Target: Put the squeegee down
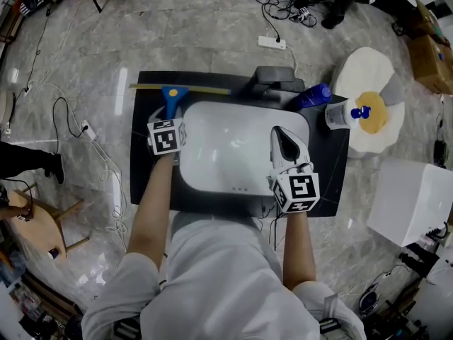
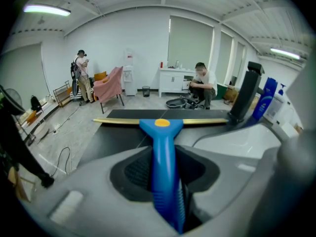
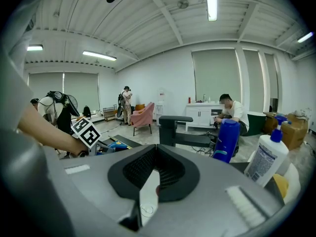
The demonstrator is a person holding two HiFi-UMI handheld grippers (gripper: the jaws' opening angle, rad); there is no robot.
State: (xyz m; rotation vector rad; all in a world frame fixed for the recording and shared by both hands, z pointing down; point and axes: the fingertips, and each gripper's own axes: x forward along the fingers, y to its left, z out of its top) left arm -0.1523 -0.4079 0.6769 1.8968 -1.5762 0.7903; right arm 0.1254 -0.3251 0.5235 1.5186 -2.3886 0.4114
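The squeegee has a blue handle [image 1: 172, 98] and a long yellow blade [image 1: 180, 88]. Its blade runs along the far edge of the black counter [image 1: 145, 161], left of the white sink [image 1: 212, 154]. I cannot tell whether the blade touches the counter. My left gripper [image 1: 172, 115] is shut on the handle. In the left gripper view the handle [image 2: 164, 152] runs straight out between the jaws to the blade [image 2: 197, 121]. My right gripper [image 1: 282, 137] hovers over the sink's right side, jaws together with nothing held; the right gripper view shows it [image 3: 150, 181] the same way.
A black faucet [image 1: 276, 76] stands behind the sink. A blue bottle [image 1: 311, 95] and a white pump bottle [image 1: 343, 114] sit at the counter's far right. A white box [image 1: 413, 200] stands on the floor to the right. Cables and a power strip [image 1: 272, 42] lie beyond.
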